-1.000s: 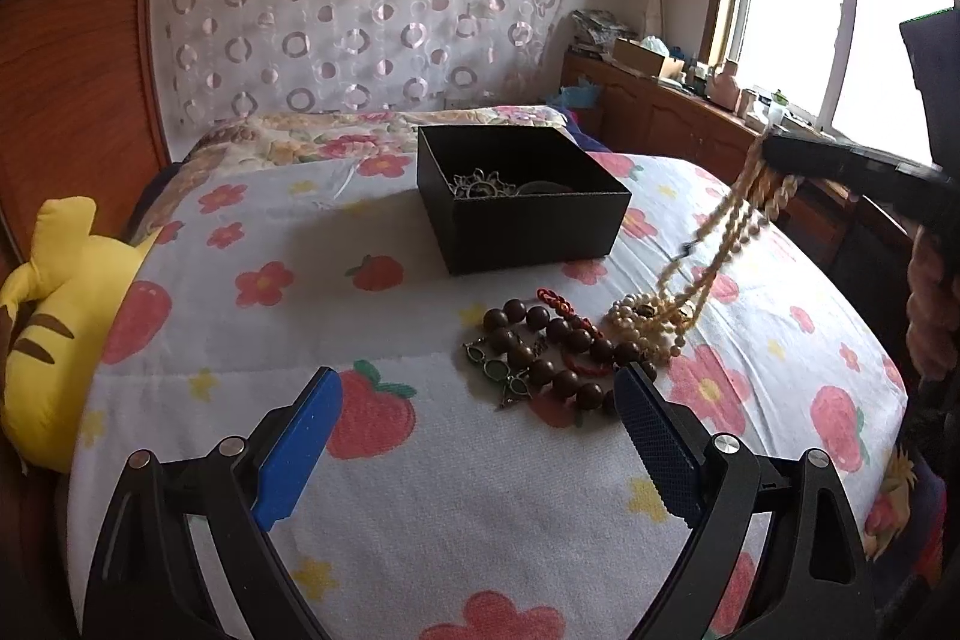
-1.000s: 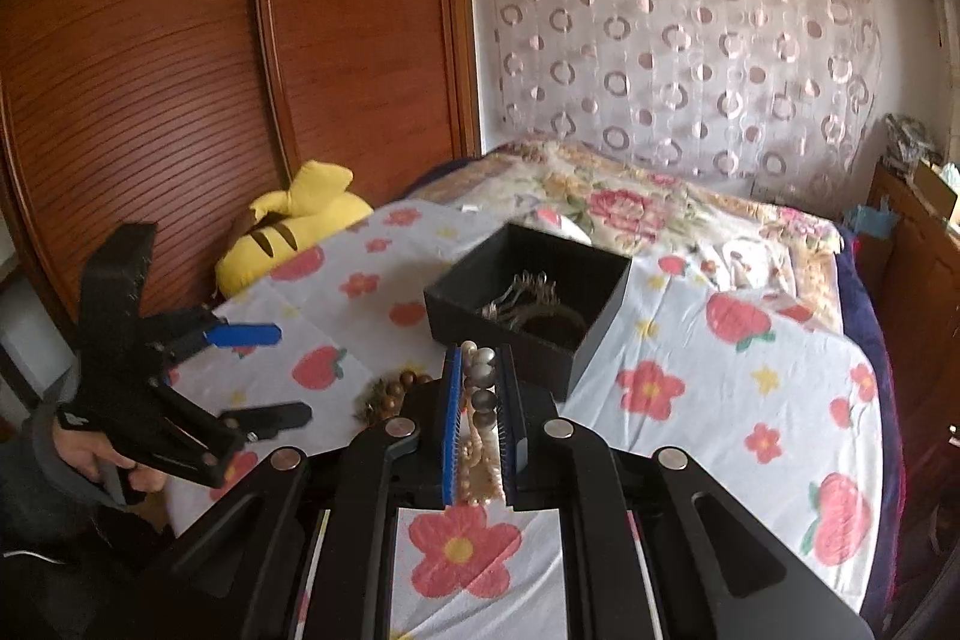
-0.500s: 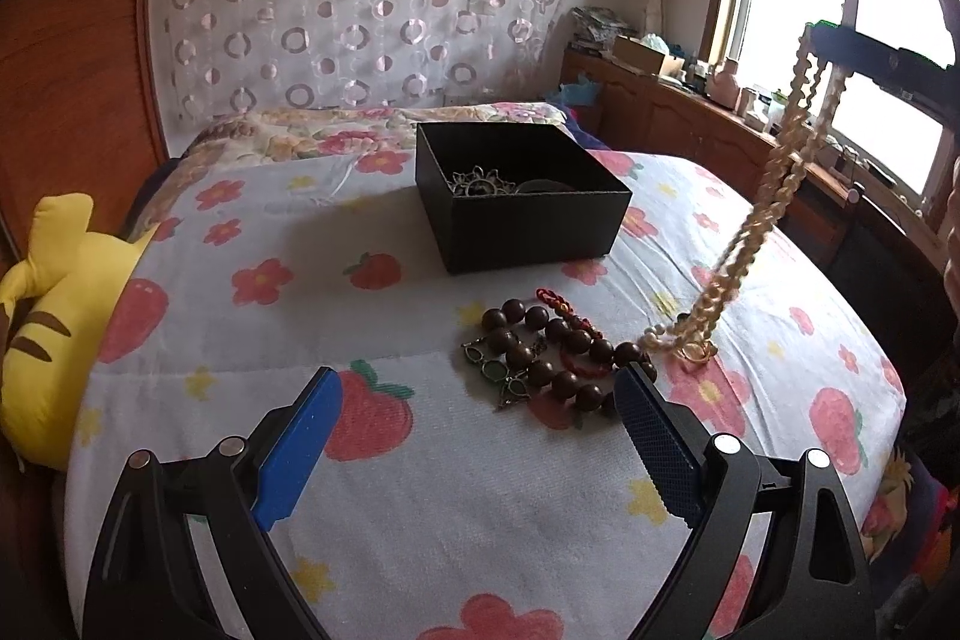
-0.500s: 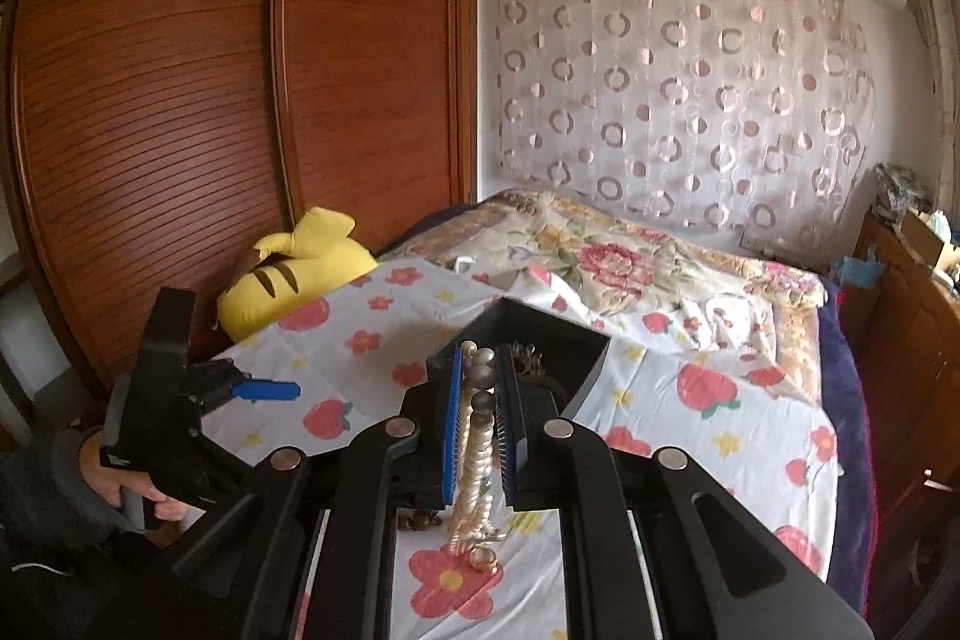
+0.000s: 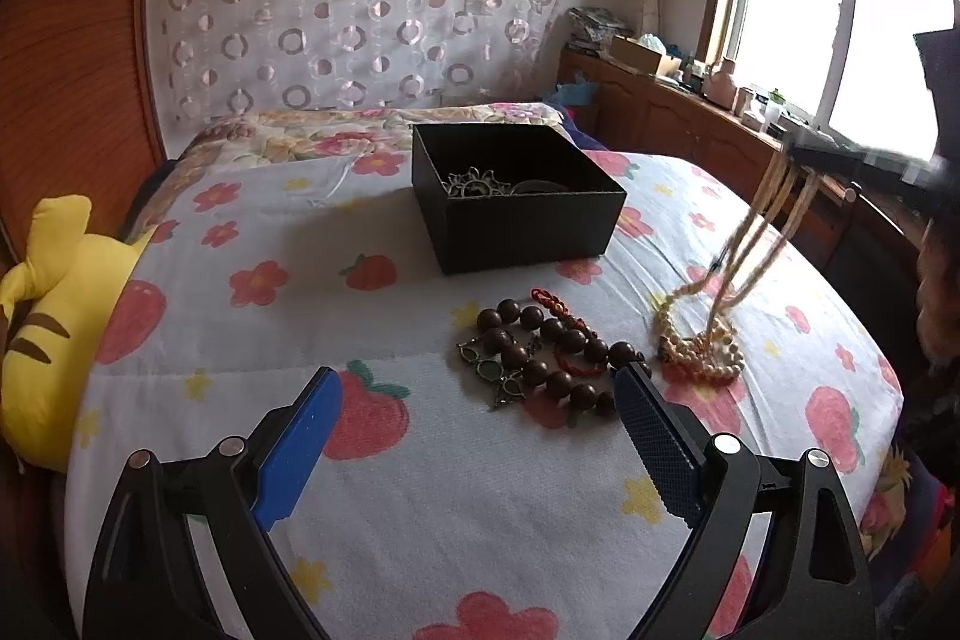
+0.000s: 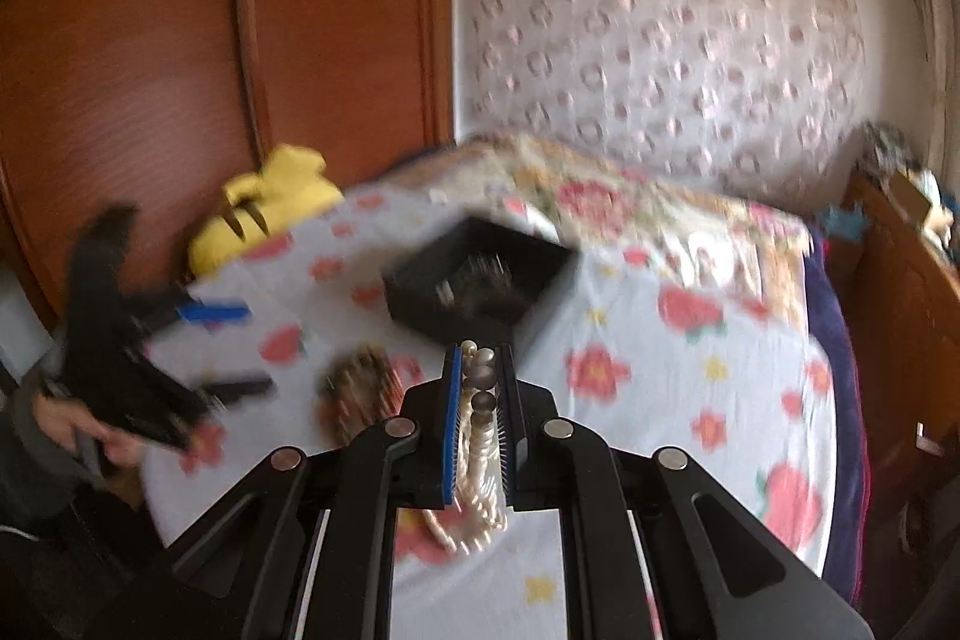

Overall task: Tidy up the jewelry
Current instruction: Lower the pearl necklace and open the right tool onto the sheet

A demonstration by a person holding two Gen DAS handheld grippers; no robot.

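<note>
In the right wrist view my right gripper (image 6: 480,351) is shut on a cream pearl necklace (image 6: 478,451). In the left wrist view this necklace (image 5: 750,250) hangs from the right gripper (image 5: 801,153), its lower end coiled on the bedspread (image 5: 699,347). Left of the coil lie a dark wooden bead bracelet (image 5: 555,349), a red cord bracelet (image 5: 555,305) and a small metal charm piece (image 5: 489,370). Behind them stands an open black box (image 5: 516,214) holding metal jewelry (image 5: 474,181). My left gripper (image 5: 480,388) is open just in front of the beads, holding nothing.
The items lie on a bed with a flower-and-strawberry spread (image 5: 372,490). A yellow plush toy (image 5: 42,316) lies at the left edge by the wooden headboard (image 6: 150,40). A wooden cabinet (image 5: 690,118) with clutter runs under the window on the right. A person's hand (image 6: 66,436) holds the left gripper.
The right gripper lifted the pearl necklace almost clear of the bed, then came back down; the necklace's end now lies coiled right of the dark beads. The left gripper stayed still and open.
</note>
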